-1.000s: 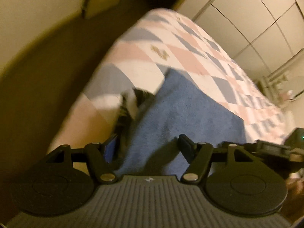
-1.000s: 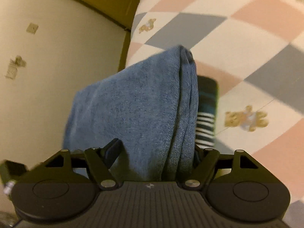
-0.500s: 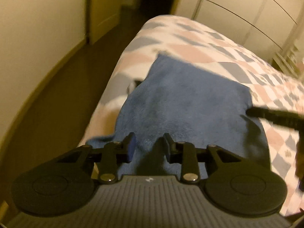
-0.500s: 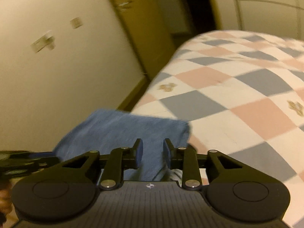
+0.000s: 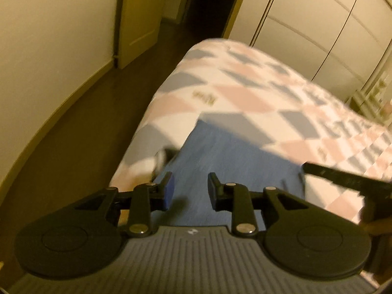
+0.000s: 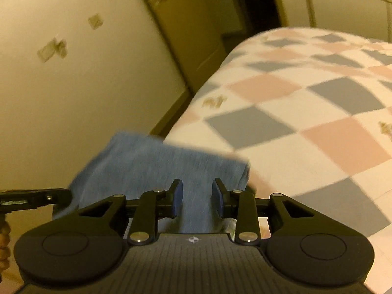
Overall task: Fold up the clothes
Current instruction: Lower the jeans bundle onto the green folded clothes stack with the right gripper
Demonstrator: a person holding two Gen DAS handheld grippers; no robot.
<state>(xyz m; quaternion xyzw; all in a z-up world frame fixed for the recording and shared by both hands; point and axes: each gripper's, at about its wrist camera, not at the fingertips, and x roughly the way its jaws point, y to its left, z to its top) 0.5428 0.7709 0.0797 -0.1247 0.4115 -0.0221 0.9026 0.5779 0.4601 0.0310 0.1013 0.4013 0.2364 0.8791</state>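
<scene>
A folded blue garment (image 5: 232, 154) lies near the corner of a bed (image 5: 245, 93) covered in pink, grey and white checks. A dark striped piece (image 5: 161, 156) pokes out at its left side. My left gripper (image 5: 189, 188) has the garment's near edge between its pads, and the jaws are closing on it. In the right wrist view the blue garment (image 6: 147, 156) is raised in front of the wall. My right gripper (image 6: 197, 193) pinches a thick fold that fills the gap, though its jaws are opening slightly. Each view shows the other gripper at its side edge.
A dark floor (image 5: 98, 122) runs along the bed's left side beside a pale wall. A door (image 5: 137, 17) and a dark doorway stand beyond the bed's far end. Wardrobe doors (image 5: 306, 24) line the back right. A person's hand (image 6: 3, 240) shows at the left edge.
Both pairs of jaws went from wide apart to narrow around the garment's near edge. Both grippers rose and tilted up, and the blue edge came up with them.
</scene>
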